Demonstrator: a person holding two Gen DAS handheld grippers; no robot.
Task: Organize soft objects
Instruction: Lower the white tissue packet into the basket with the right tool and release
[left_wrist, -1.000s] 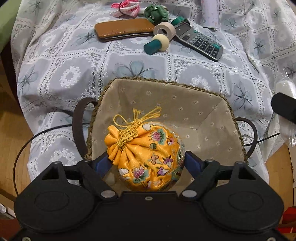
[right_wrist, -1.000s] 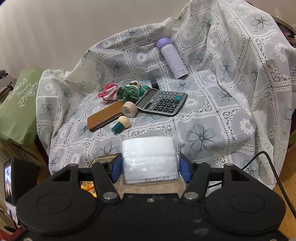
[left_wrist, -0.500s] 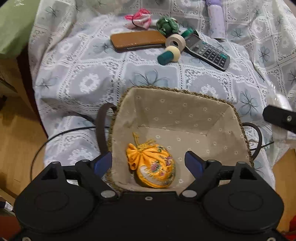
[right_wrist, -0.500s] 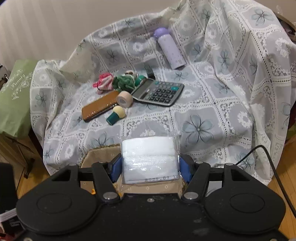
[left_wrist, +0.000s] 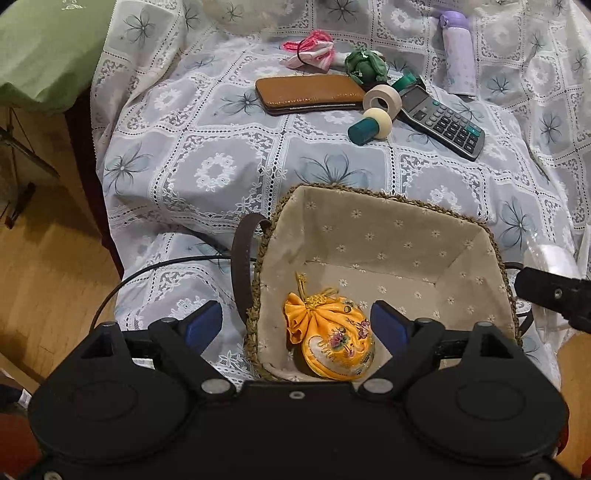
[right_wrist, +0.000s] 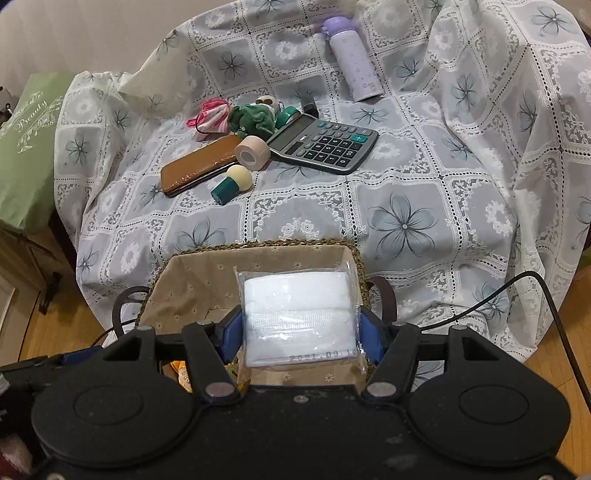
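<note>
Downward through the left wrist view, we noted the left gripper (left_wrist: 297, 325) with its jaws apart, having just been opening, nothing pressed between them. The yellow brocade pouch (left_wrist: 332, 338) lay below on the floor of the fabric-lined basket (left_wrist: 373, 221), near the front left corner, knotted cord uppermost. Pouch: glossy, rounded, embroidered; basket: braided rim, soft dotted lining.

Next, the right wrist view: the right gripper (right_wrist: 297, 332) was clamped on the white gauze pack (right_wrist: 297, 314), both pads pressing its sides, held over the basket's right half. Pack: squashy cloth in slippery clear film.

Risks, in our judgement: the film may slide between the pads, or a release near the rim could drop the pack outside onto the lace cover (right_wrist: 406, 221). Both grippers share a tight space; they could collide.
</note>
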